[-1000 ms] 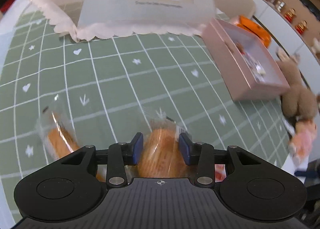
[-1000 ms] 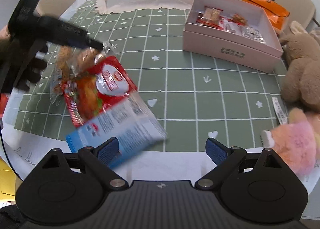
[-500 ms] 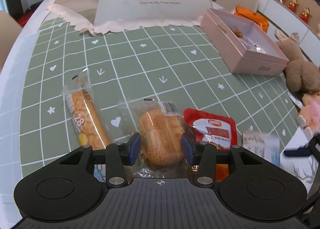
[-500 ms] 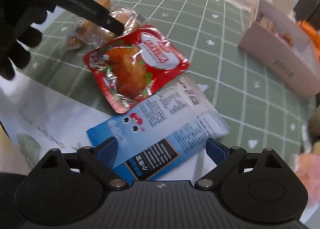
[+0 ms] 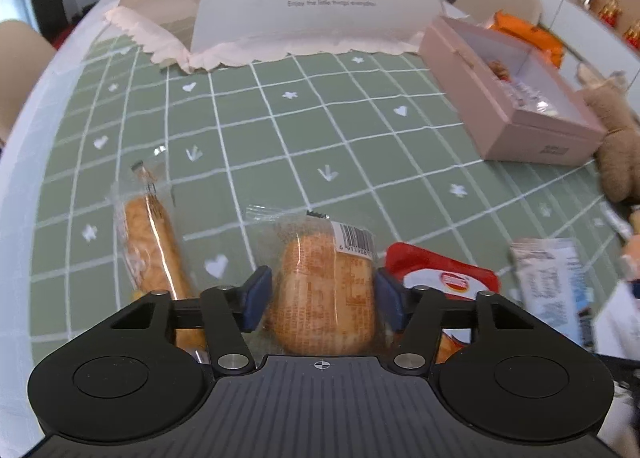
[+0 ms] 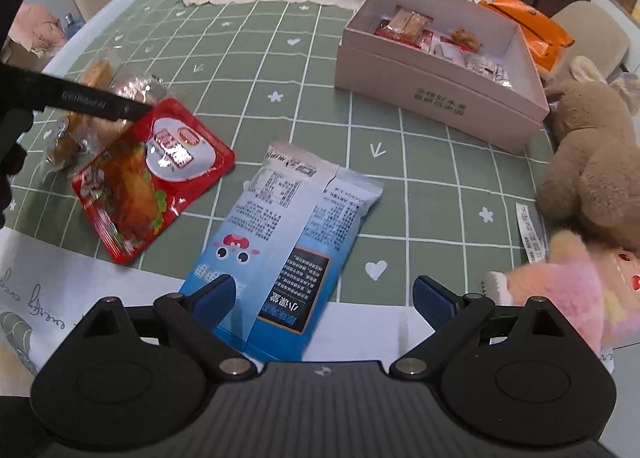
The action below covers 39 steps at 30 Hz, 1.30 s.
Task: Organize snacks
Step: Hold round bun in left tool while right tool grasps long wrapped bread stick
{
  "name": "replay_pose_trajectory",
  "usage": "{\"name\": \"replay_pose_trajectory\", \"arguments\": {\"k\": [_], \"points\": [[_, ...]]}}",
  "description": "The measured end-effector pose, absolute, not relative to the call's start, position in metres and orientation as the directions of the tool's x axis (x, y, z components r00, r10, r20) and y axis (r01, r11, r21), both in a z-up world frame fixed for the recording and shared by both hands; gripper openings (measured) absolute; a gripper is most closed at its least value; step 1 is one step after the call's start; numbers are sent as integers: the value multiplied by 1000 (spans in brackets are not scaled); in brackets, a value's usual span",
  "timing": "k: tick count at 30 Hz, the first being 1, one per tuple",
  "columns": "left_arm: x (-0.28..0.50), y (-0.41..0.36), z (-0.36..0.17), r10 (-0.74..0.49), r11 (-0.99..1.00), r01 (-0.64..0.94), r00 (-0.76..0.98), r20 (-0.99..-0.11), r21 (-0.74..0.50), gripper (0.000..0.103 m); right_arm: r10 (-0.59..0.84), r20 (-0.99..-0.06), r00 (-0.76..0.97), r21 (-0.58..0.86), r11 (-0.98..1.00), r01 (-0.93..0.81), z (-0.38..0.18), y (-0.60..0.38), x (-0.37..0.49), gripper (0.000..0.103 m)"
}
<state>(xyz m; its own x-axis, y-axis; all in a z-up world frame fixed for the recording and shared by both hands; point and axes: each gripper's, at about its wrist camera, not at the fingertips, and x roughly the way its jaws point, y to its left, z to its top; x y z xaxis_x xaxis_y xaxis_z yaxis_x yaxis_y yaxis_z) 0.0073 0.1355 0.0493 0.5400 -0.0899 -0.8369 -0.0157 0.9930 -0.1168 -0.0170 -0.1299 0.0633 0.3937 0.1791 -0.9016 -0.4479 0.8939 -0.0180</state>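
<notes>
L gripper (image 5: pixel 322 294) — prob. pinching bun pack (image 5: pixel 326 290)

Open green tablecloth (image 6: pixel 432 194) lies between the blue packet (image 6: pixel 280 242) and the pink box (image 6: pixel 436 98). 2 plush toys (image 6: pixel 592 162) crowd the right edge; the red pouch (image 6: pixel 148 174) lies just left of the packet.

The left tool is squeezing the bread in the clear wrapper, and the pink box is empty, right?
Not quite. The pink box is not empty: the right wrist view shows several small wrapped snacks inside. The left tool does grip the wrapped bread.
</notes>
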Motion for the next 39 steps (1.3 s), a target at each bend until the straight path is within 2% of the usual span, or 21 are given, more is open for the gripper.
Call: {"name": "replay_pose_trajectory", "arguments": {"k": [9, 15, 21, 24, 30, 33, 35, 39], "points": [[-72, 161, 89, -127, 949, -136, 664, -737, -286, 54, 231, -889, 395, 7, 870, -494, 67, -97, -6, 96], [-100, 167, 91, -165, 927, -160, 638, -752, -340, 53, 238, -892, 385, -10, 841, -542, 59, -75, -5, 96], [-97, 141, 60, -176, 923, -183, 583, -793, -339, 54, 152, -902, 404, -63, 879, -473, 39, -96, -5, 96], [-94, 128, 53, -156, 934, -184, 559, -814, -305, 54, 148, -907, 394, -28, 914, -406, 33, -118, -1, 100], [-90, 119, 50, -117, 953, -175, 537, -836, -246, 54, 167, -916, 364, 59, 955, -290, 27, -143, 9, 100], [-87, 117, 49, -113, 960, -161, 529, -841, -230, 56, 164, -911, 379, 48, 954, -296, 29, -139, 9, 100], [-84, 117, 46, -110, 964, -154, 515, -850, -218, 62, 161, -903, 399, 27, 947, -321, 32, -132, 7, 100], [-79, 114, 43, -103, 967, -153, 494, -863, -202, 63, 160, -889, 428, -4, 934, -358, 40, -119, 7, 100]]}}
